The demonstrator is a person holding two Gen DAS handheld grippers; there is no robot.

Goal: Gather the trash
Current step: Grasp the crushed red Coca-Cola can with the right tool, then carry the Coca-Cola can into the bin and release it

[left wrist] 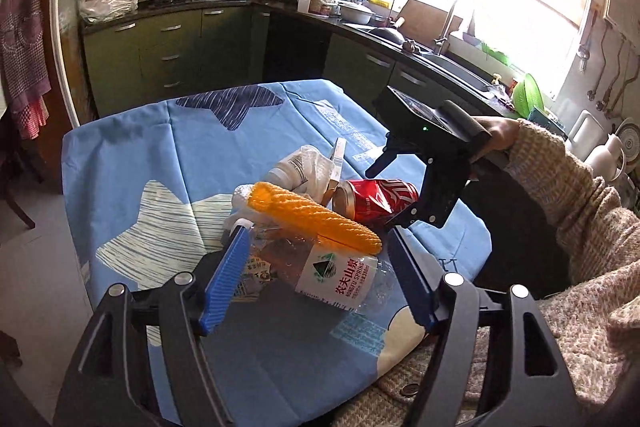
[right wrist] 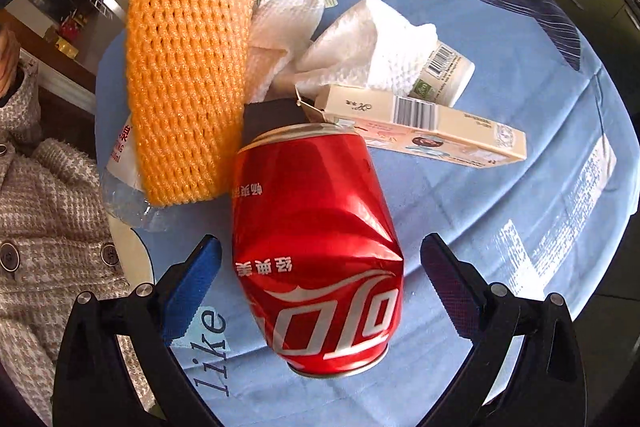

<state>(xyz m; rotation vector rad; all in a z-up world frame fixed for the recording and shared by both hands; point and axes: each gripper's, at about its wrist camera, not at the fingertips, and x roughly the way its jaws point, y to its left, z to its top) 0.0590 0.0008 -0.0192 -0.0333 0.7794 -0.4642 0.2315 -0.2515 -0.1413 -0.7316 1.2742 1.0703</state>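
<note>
A heap of trash lies on the blue tablecloth (left wrist: 120, 163). A dented red cola can (right wrist: 316, 247) lies on its side between the open fingers of my right gripper (right wrist: 320, 251), which do not touch it; the can also shows in the left wrist view (left wrist: 376, 199). An orange foam net (left wrist: 312, 215) rests on a crushed clear water bottle (left wrist: 340, 275). My left gripper (left wrist: 316, 239) is open around the bottle. White tissue (right wrist: 360, 43), a small carton (right wrist: 424, 123) and a white pill bottle (right wrist: 444, 71) lie behind the can.
The round table's edge (left wrist: 480, 227) is close on the right. Green kitchen cabinets (left wrist: 168, 43) and a counter with a sink (left wrist: 452, 63) stand beyond the table. My sleeve (left wrist: 580, 207) reaches over the right side. A chair (left wrist: 16, 203) stands at the left.
</note>
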